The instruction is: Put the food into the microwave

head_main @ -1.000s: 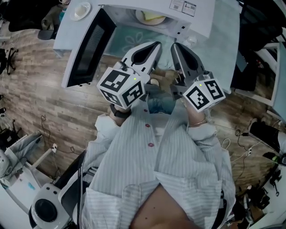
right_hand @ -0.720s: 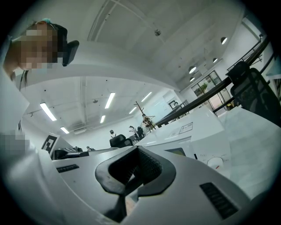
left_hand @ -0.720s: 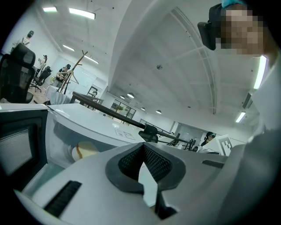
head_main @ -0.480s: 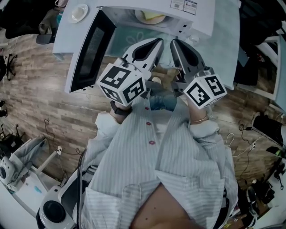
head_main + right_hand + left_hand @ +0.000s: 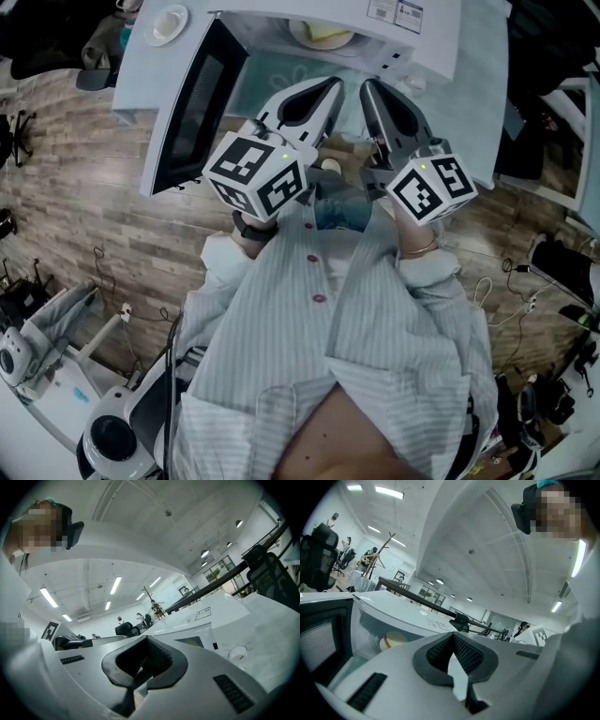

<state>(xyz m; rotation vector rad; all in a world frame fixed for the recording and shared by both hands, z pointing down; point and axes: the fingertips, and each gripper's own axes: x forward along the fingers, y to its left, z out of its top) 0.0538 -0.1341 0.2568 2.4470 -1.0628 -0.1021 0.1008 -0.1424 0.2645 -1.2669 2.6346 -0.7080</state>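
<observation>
The white microwave (image 5: 412, 42) stands on the table with its door (image 5: 192, 98) swung open to the left. Inside it lies a plate of pale yellow food (image 5: 323, 33), which also shows in the cavity in the left gripper view as the food (image 5: 393, 641). My left gripper (image 5: 330, 90) and right gripper (image 5: 367, 90) are side by side just in front of the opening, pointing at it. Both are shut with nothing between the jaws. The left gripper (image 5: 452, 637) shows its pads meeting, and so does the right gripper (image 5: 147, 641).
A small white saucer (image 5: 169, 23) sits on the table left of the microwave. The control knob (image 5: 239, 653) is on the microwave's right side. Wooden floor, chairs and cables surround the table. People sit at far desks.
</observation>
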